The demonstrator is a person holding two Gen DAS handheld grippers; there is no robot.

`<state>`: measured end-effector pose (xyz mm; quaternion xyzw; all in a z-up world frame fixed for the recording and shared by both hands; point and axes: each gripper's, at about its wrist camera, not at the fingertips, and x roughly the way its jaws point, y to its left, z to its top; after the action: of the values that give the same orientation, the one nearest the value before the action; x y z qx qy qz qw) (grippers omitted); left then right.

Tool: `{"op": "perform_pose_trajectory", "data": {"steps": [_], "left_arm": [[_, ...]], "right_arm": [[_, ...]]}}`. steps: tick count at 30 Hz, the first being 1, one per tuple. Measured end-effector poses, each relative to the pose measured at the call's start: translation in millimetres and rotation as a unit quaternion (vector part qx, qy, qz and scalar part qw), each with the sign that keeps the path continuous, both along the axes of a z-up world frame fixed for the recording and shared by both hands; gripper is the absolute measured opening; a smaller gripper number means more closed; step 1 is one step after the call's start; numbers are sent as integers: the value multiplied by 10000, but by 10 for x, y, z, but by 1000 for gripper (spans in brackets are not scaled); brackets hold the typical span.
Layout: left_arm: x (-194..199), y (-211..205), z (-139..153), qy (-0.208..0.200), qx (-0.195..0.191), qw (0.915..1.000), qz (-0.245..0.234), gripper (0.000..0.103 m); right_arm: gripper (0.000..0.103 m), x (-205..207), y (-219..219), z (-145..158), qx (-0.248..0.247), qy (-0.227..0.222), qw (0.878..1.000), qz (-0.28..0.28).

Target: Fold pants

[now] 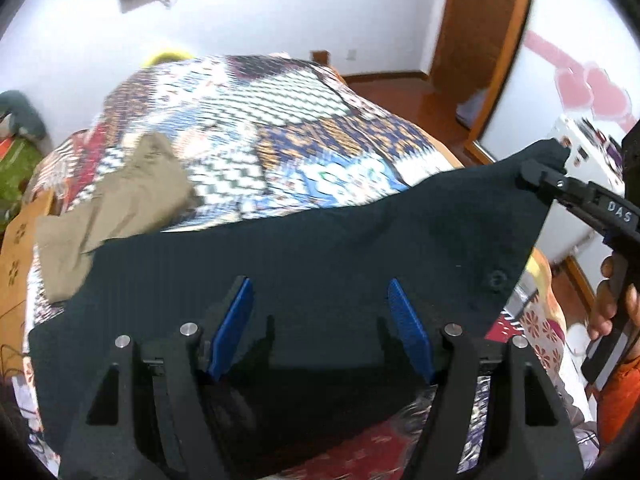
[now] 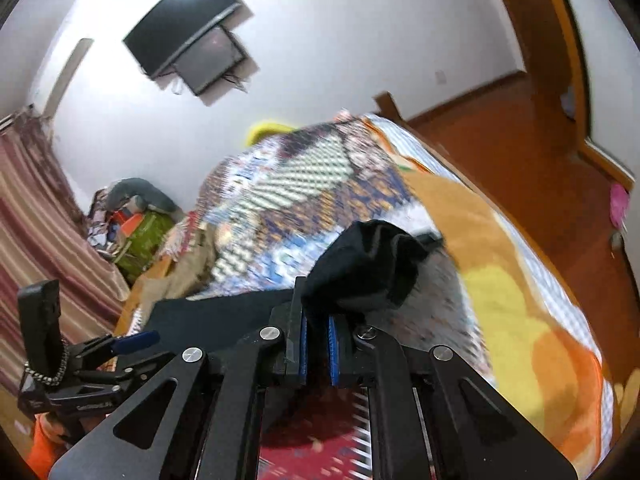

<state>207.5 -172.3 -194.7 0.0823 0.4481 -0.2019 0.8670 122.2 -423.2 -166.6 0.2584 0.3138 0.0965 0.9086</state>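
Observation:
The dark pants point(image 1: 320, 248) lie spread across the near side of the bed. My left gripper point(image 1: 324, 320) hovers over them, its blue pads point(image 1: 236, 320) wide apart and open, with no cloth pinched between them. In the left wrist view my right gripper point(image 1: 532, 176) comes in from the upper right, shut on one corner of the pants and lifting it off the bed. From the right wrist view, that gripper point(image 2: 318, 320) has its pads pressed together on a bunched fold of the dark pants point(image 2: 368, 264). The left gripper point(image 2: 128, 342) shows at the left edge there.
A khaki garment point(image 1: 120, 200) lies on the patterned bedspread point(image 1: 260, 120) at the left. An orange and yellow blanket point(image 2: 500, 300) covers the bed's right side. A cardboard box point(image 1: 16, 248) stands at the left, wooden floor point(image 2: 500, 140) and a door frame to the right.

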Motion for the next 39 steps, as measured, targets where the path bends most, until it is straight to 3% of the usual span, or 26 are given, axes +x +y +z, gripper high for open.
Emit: {"op": "perform_pose_trajectory", "data": {"steps": [12,19,24,27,32,35,36,39], "left_arm": [[-60,1016,164,-380,-270,9950,878,72],[-154,1634,209,-564,-361,9869,1470,73],[-219,2124,166,-498,-567,9760,2045,75],[-236,2275,118,-393,-697,9711,2248,75],[-248,2240,63,-331,-644,9726,2210,75],[-239,2110,59,-310,-615,9762,2054,75],[-242,2052,70,-309,-609,9777,1984,75],[-226,1894,112,-336,-583,9816,1786,75]], "right_arm": [[7,415,889,642,-460,-706,9911,1033],[7,494,1618,760,-692,-821,9767,1856],[7,480,2185,415,-847,-371,9590,2681],[7,430,2435,43,-1004,203,9439,3140],[11,281,2647,-399,-1279,850,9168,3686],[12,295,2613,-415,-1264,967,9154,3697],[15,323,2577,-400,-1157,1039,9161,3696],[41,348,2498,-283,-997,1091,9203,3623]]}}
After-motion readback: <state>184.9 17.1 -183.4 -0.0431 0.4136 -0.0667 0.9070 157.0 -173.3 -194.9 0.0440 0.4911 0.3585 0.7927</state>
